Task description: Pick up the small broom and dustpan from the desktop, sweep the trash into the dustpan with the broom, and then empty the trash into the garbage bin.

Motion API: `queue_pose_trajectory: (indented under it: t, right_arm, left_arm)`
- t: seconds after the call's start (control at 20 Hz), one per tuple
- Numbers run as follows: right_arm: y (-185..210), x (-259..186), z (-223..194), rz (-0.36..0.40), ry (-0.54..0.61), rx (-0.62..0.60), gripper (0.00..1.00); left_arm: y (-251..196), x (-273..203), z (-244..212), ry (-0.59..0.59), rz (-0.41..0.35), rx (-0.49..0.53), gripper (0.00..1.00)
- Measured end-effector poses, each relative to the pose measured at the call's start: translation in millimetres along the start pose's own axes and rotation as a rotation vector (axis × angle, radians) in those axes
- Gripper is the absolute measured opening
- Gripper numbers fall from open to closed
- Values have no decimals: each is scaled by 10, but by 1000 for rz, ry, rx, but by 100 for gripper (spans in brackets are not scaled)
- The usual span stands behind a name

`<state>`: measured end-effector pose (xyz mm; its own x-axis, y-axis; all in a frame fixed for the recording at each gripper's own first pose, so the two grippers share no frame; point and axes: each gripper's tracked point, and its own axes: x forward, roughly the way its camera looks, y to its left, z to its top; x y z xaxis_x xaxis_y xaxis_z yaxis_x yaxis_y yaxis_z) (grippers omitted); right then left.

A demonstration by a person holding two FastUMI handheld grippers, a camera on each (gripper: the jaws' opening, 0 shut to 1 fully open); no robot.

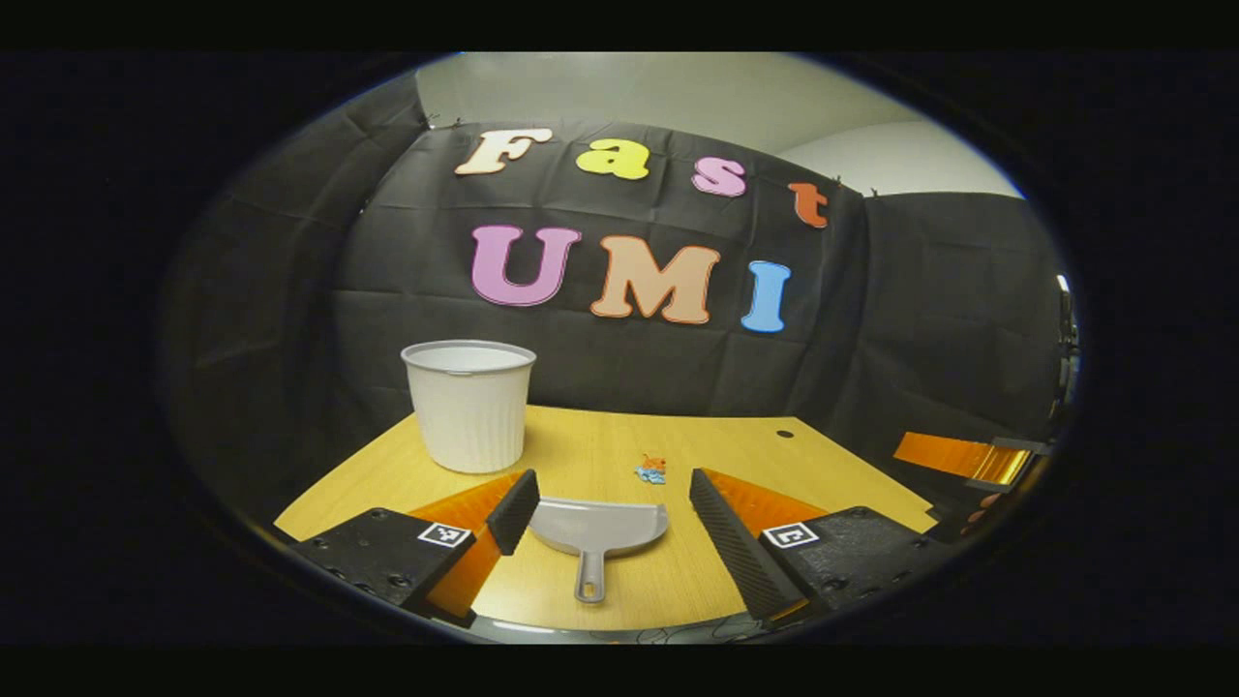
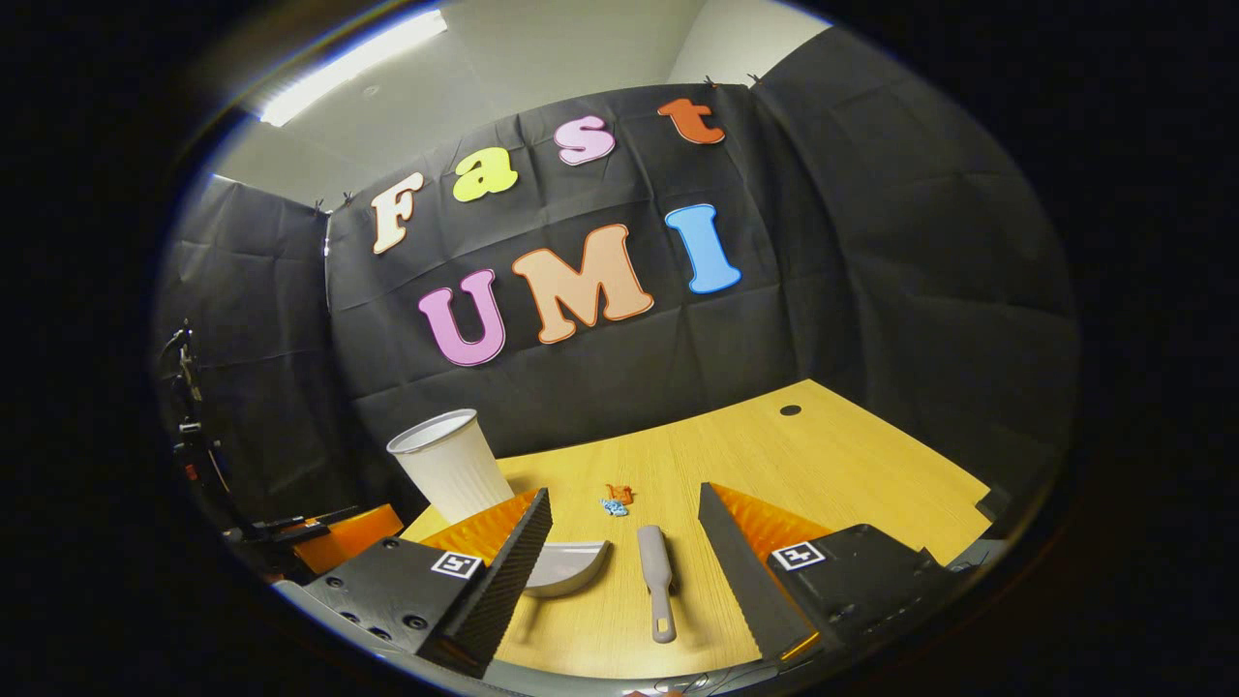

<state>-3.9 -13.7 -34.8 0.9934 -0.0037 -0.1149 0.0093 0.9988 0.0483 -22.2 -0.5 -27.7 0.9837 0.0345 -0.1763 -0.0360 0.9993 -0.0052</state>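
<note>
- In the left gripper view, a white ribbed plastic garbage bin (image 1: 469,405) stands upright at the left of centre, on the far left part of the light wooden desktop (image 1: 600,450).
- The left gripper (image 1: 612,503) is at the bottom of this view, its two fingers spread wide and holding nothing.
- Between its fingers lies the grey plastic dustpan (image 1: 597,532), flat on the desk, handle pointing to the bottom edge.
- Just beyond the dustpan, right of centre, lies the trash: small orange and blue scraps (image 1: 651,469).
- In the right gripper view, the bin (image 2: 452,465) is at lower left.
- The right gripper (image 2: 624,508) is also spread wide and empty.
- The dustpan (image 2: 566,566) is partly hidden behind its left finger.
- The small grey broom (image 2: 656,576) lies between the fingers, near the dustpan but apart from it.
- The scraps (image 2: 615,500) lie just beyond the broom.
</note>
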Motion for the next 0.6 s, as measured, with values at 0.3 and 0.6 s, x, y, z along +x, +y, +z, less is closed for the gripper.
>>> queue_pose_trajectory:
  t: [0.3, 0.6]
  right_arm:
    - [-23, 50, -130, -9, 42, 19, 92]
    - [-7, 194, -410, 15, 134, 1, 92]
  left_arm:
    - [22, -39, -135, 57, -6, -19, 93]
    - [2, -6, -449, 158, -13, -22, 95]
